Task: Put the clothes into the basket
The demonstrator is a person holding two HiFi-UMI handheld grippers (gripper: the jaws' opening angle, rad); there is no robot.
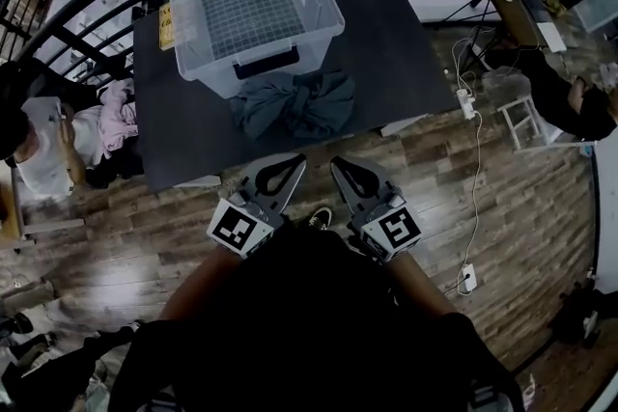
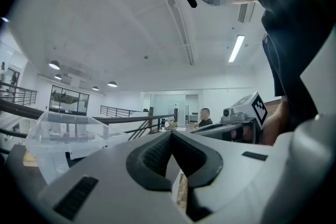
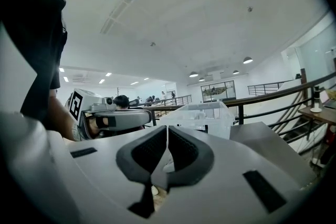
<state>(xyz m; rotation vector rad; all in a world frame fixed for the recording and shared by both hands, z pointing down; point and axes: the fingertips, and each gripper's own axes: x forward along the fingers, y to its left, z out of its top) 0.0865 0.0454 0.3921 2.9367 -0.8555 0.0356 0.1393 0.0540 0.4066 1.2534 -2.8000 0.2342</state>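
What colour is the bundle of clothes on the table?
The clothes are dark grey-green; head view shows it best.

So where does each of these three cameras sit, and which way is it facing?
Head view: on the person's head, looking steeply down at the table, basket and clothes; forearms, left gripper and right gripper show.
Left gripper view: on the left gripper, looking level along its shut jaws; right gripper alongside.
Right gripper view: mirrored, jaws shut, left gripper alongside.
Shared: all three show the basket.
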